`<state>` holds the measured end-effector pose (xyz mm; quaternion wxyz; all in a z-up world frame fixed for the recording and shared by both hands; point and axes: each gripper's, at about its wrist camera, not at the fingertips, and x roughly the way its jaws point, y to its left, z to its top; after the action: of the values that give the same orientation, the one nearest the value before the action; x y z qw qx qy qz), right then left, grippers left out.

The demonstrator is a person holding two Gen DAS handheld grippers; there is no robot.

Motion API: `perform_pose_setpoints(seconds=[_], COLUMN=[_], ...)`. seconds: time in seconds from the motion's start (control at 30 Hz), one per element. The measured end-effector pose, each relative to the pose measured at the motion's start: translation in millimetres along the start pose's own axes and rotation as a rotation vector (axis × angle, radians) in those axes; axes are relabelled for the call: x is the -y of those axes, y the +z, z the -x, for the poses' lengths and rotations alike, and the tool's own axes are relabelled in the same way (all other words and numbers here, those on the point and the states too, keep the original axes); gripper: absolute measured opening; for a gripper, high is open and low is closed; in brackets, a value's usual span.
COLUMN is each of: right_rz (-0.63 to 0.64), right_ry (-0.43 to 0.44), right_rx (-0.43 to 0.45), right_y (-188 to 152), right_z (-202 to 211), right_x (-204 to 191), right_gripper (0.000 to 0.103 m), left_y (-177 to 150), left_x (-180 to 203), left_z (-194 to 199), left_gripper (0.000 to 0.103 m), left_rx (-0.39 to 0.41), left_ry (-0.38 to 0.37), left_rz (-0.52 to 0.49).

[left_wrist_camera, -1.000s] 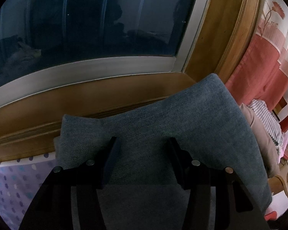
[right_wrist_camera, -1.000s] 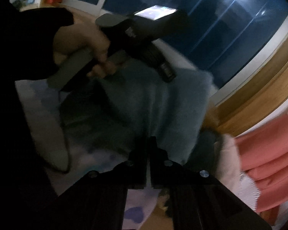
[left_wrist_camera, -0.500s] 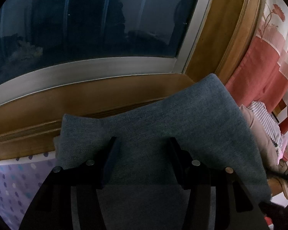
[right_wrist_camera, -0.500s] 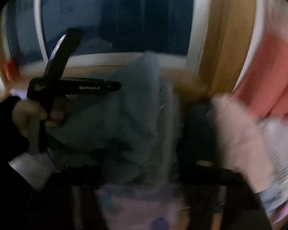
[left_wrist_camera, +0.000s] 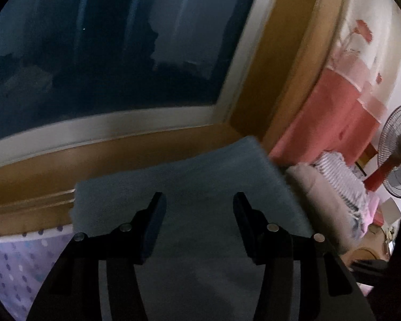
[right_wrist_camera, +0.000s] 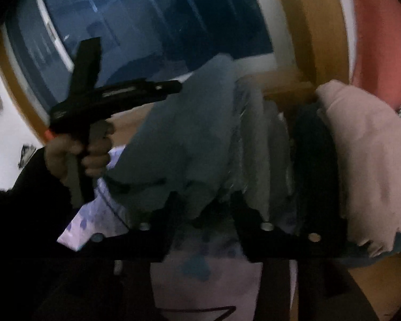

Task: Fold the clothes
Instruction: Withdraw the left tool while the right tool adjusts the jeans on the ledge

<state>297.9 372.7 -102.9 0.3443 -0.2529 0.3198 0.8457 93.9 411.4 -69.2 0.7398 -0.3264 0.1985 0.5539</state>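
Garment: folded blue-grey cloth [left_wrist_camera: 200,187], lies flat on the bedsheet [left_wrist_camera: 16,262], far edge just below the wooden window sill [left_wrist_camera: 120,155]; in right wrist view the same blue-grey cloth [right_wrist_camera: 184,123] looks bunched and raised, blurred.
Left gripper: [left_wrist_camera: 199,214] jaws spread wide, released, nothing between them; both fingers sit over the top of the blue-grey cloth, contact with it cannot be told.
Left gripper, other view: seen from the side in right wrist view [right_wrist_camera: 125,93], held by the person's left hand [right_wrist_camera: 77,155], at the left edge of the blue-grey cloth.
Right gripper: [right_wrist_camera: 204,214] jaws apart, released; the near edge of the blue-grey cloth lies between and beyond them, whether they touch it cannot be told, frame blurred.
Pile: right of the blue-grey cloth, a dark garment [right_wrist_camera: 312,160], then a beige folded garment [right_wrist_camera: 361,155]; beige folded garment also in left wrist view [left_wrist_camera: 315,187], with a striped cloth [left_wrist_camera: 339,176] beyond it.
Sheet: pale purple, dotted, under the blue-grey cloth.
Background: dark window pane [left_wrist_camera: 107,53] above the sill; red curtain [left_wrist_camera: 334,112] and a fan [left_wrist_camera: 398,160] to the right of the pile.
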Motion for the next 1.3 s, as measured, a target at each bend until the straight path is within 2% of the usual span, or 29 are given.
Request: perform_pose_setpoints(seconds=[0.07,0.1,0.17,0.2,0.37,0.47,0.57,0.63,0.7,0.77,0.87,0.9,0.97,1.07,1.1,1.2,1.3], right_rz=[-0.009,-0.003,0.016,0.025,0.043,0.076,0.124,0.102,0.060,-0.065,-0.094,-0.057,0.030,0.102,0.117,0.186,0.332], right_ry=[0.007,0.009,0.006,0.005,0.025,-0.009,-0.039,-0.014,0.054,0.211,0.232,0.194,0.104,0.028,0.010,-0.062,-0.199], right_rx=[-0.001,-0.003,-0.002,-0.002,-0.024,-0.052,-0.048,-0.042,-0.039,-0.026,0.086,0.111,0.128,0.112,0.101,-0.003,-0.092], right_y=[8,14,15,15,14,11,8,10,13,21,35,37,53,78,88,116,118], right_z=[-6,-14,-21,-24,-39,-50,-54,-54,-48,-32,4,14,15,-8,-18,-72,-125], right_x=[3,3,3,3,2,0,-2,3,11,29,35,28,9,-17,-24,-36,-42], right_gripper=[0.045,0.045,0.039,0.025,0.023,0.023,0.023,0.023,0.023,0.024,0.027,0.027,0.027,0.027,0.027,0.027,0.022], left_y=[9,12,17,19,18,16,12,11,11,7,-16,-28,-50,-92,-102,-114,-120], left_x=[13,20,34,40,52,54,58,58,54,49,39,34,27,24,25,21,25], left_z=[-10,-16,-28,-35,-74,-91,-101,-96,-79,-46,12,27,37,36,36,38,36], left_gripper=[0.034,0.032,0.031,0.031,0.031,0.032,0.032,0.032,0.032,0.032,0.032,0.032,0.032,0.032,0.032,0.032,0.032], left_rx=[-0.032,-0.048,-0.080,-0.096,-0.181,-0.192,-0.170,-0.145,-0.107,-0.054,0.022,0.030,-0.009,-0.087,-0.091,-0.102,-0.123], left_ry=[0.003,0.007,0.016,0.021,0.054,0.050,0.062,0.072,0.054,0.022,0.009,0.026,0.044,0.009,0.011,-0.024,-0.041], left_rz=[-0.034,-0.056,-0.100,-0.123,-0.156,-0.156,-0.147,-0.142,-0.099,-0.054,-0.033,-0.032,-0.005,0.028,0.027,0.070,0.067])
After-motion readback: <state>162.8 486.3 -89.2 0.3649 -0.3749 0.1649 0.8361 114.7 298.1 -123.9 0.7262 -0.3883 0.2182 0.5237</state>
